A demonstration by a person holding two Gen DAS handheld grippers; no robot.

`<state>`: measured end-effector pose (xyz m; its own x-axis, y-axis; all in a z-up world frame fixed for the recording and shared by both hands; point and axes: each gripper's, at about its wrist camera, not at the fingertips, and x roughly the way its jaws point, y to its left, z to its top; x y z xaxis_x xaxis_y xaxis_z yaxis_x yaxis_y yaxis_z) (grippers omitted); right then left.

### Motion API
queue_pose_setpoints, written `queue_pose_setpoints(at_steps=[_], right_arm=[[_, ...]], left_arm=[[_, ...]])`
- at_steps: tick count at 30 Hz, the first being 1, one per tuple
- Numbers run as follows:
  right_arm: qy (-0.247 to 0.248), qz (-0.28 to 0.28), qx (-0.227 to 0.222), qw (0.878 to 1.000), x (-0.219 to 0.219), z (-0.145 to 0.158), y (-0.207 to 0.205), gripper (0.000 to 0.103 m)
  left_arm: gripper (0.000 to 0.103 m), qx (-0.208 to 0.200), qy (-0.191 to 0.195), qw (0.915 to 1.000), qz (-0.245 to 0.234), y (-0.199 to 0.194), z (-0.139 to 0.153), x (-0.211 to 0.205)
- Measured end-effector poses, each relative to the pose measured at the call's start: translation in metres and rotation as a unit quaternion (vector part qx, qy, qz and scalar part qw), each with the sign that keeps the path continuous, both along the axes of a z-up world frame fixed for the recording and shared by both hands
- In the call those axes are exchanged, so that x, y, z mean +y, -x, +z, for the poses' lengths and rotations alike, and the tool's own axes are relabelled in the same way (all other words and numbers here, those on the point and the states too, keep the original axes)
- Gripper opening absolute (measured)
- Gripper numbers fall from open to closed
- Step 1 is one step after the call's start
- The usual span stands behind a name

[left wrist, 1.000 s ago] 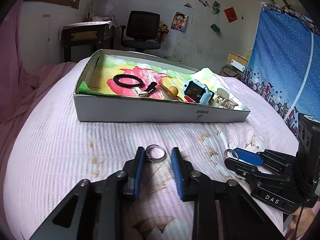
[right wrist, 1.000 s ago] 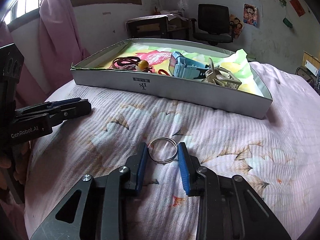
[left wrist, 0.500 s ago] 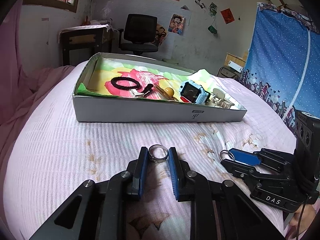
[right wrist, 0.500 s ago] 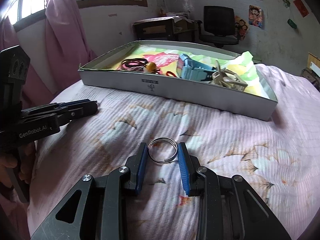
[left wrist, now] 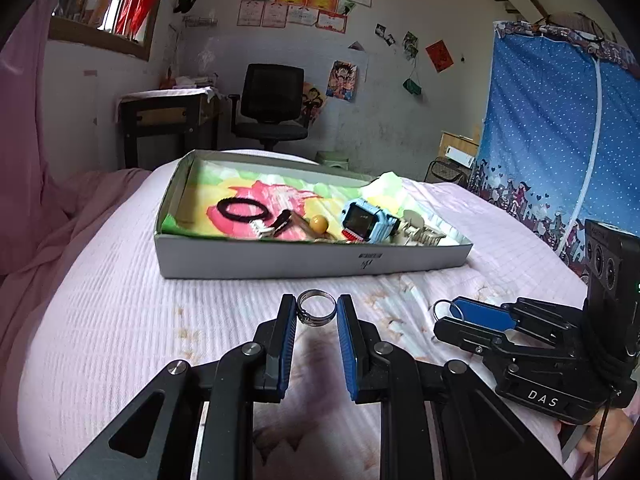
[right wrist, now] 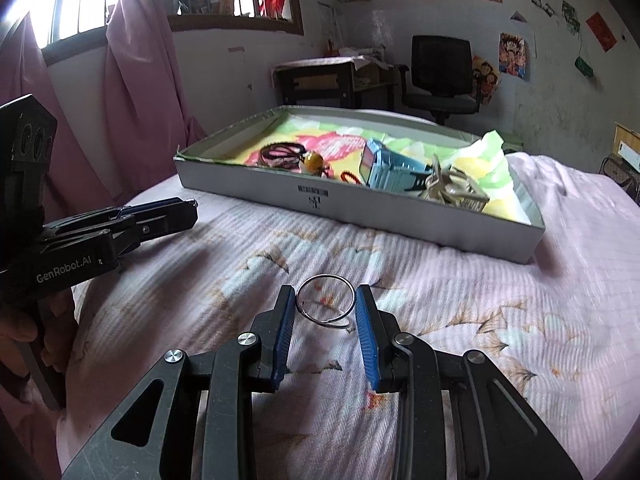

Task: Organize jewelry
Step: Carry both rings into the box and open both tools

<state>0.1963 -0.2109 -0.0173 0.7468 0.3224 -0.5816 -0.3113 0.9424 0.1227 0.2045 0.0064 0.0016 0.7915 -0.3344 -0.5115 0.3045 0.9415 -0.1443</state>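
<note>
My left gripper [left wrist: 316, 312] is shut on a small silver ring [left wrist: 316, 307], held above the pink bedspread in front of the tray. My right gripper [right wrist: 325, 300] is shut on a large thin metal ring [right wrist: 325, 299], also lifted off the bed. The white tray [left wrist: 312, 264] with a bright paper lining holds a black hair band [left wrist: 242, 209], a yellow bead [left wrist: 319, 223], a blue watch [left wrist: 368, 221] and a beige hair claw [left wrist: 420, 232]. The right gripper shows in the left wrist view [left wrist: 444, 314]; the left gripper shows in the right wrist view [right wrist: 188, 210].
The tray [right wrist: 360, 208] lies across the bed ahead of both grippers. A desk [left wrist: 168, 120] and a black office chair [left wrist: 272, 108] stand behind the bed. A blue curtain [left wrist: 560, 140] hangs at the right, pink curtains [right wrist: 136, 80] at the left.
My left gripper closed on the small silver ring and lifted it off the bedspread. My right gripper rose a little with the large ring. Both moved slightly toward the tray.
</note>
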Motion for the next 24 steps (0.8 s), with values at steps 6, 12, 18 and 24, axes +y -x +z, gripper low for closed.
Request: queue_pose_setpoints(at_steps=[6,12,18,24], right_arm=[[-0.015,0.001,-0.036,0.999,-0.007,0.020,-0.001,0.027],[-0.027,-0.011,-0.068,0.997,-0.014,0.037,-0.023,0.027],[-0.064,-0.039,-0.077,0.994,-0.020,0.048,-0.050,0.027],[-0.050,-0.044,-0.093,0.993,-0.003,0.054,-0.070,0.027]], left_arm=[[0.020,-0.030,0.005,0.9995,0.012,-0.012,0.026,-0.008],[0.020,-0.058,0.016,0.9966,0.057,-0.033,0.047,0.000],[0.020,-0.061,0.034,0.9944,0.080,-0.052,0.052,0.008],[0.020,-0.026,0.036,0.9937,0.103,-0.067,0.032,0.011]])
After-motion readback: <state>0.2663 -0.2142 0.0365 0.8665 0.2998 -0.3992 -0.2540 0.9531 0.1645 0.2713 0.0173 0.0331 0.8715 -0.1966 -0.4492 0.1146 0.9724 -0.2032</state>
